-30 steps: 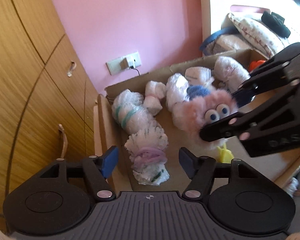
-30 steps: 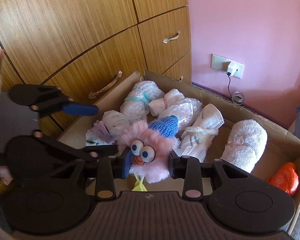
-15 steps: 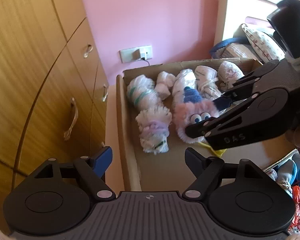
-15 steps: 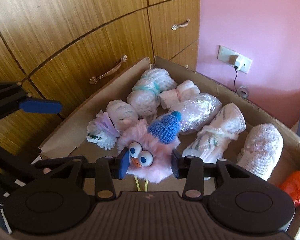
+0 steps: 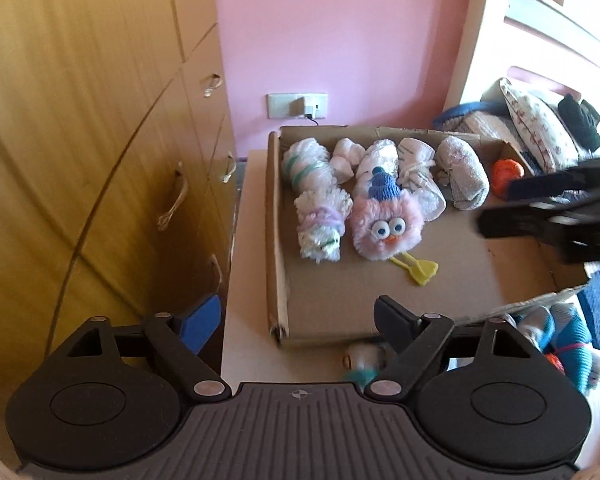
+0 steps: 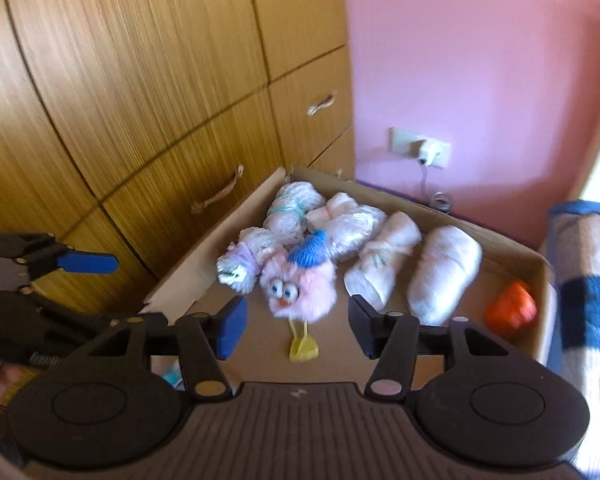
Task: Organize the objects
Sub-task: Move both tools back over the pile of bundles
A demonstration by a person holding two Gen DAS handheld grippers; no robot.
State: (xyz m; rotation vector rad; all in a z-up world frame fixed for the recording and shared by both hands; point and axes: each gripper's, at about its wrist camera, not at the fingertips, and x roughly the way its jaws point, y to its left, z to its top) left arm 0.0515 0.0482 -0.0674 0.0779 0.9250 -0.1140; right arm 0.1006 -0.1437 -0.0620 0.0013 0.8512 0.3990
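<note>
Pink fluffy toy (image 6: 298, 284) set down in the cardboard box (image 6: 204, 276) near the left wall beside white bundles (image 6: 444, 268), right gripper (image 6: 296, 326) just opened and empty, left gripper (image 5: 296, 320) spread wide, more items seemingly left outside.

the near half of the cardboard box (image 5: 380, 304) floor lies bare. rolled bundles (image 5: 320, 184) and the pink fluffy toy (image 5: 384, 228) crowd its far half. the wooden cabinet (image 5: 80, 160) stands just left of the box.
</note>
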